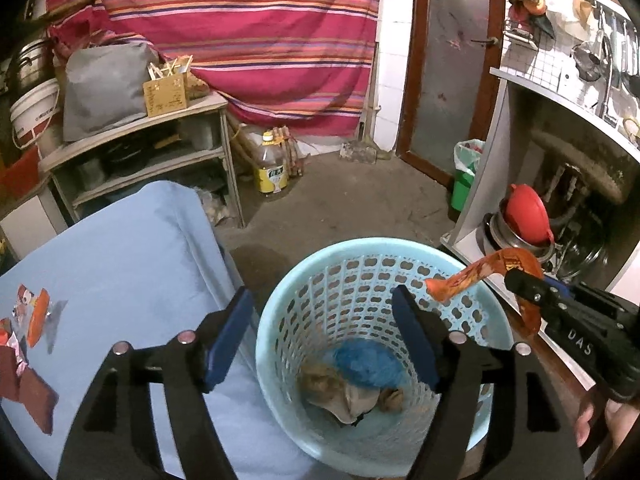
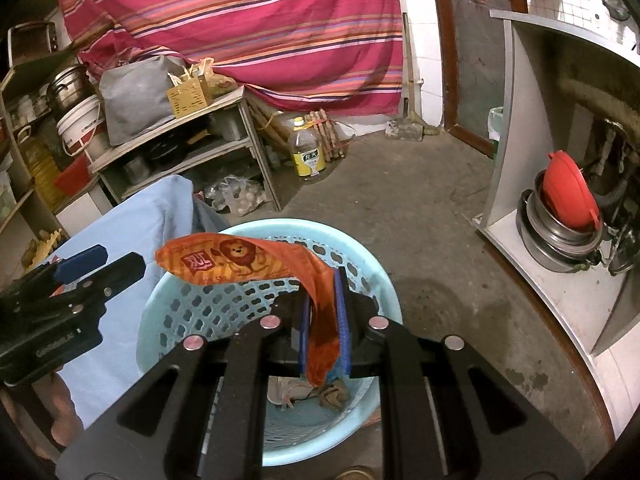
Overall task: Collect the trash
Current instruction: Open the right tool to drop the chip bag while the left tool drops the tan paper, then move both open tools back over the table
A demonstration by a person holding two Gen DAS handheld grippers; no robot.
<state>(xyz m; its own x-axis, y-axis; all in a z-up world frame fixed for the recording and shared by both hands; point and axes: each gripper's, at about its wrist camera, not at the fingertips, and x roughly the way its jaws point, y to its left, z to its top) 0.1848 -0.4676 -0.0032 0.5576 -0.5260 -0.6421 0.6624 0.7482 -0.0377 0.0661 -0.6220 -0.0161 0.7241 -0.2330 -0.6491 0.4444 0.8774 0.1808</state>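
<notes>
A light blue perforated basket [image 1: 360, 264] [image 2: 192, 312] stands on the floor beside a table with a blue cloth [image 1: 120, 248]. Crumpled blue and brown trash [image 1: 360, 380] lies in its bottom. My right gripper [image 2: 322, 280] [image 1: 516, 280] is shut on an orange snack wrapper with a lion picture [image 2: 240, 260] [image 1: 472, 276] and holds it over the basket's rim. My left gripper [image 1: 324, 304] [image 2: 116, 260] is open and empty above the basket's left side. Several torn wrappers [image 1: 28, 332] lie on the cloth at the left.
A shelf unit [image 1: 160, 152] with a grey bag and a box stands behind the table. A yellow-labelled bottle [image 1: 272, 168] and a green bin [image 1: 464, 180] stand on the concrete floor. A cabinet with steel pots and a red lid [image 2: 568, 196] is at the right.
</notes>
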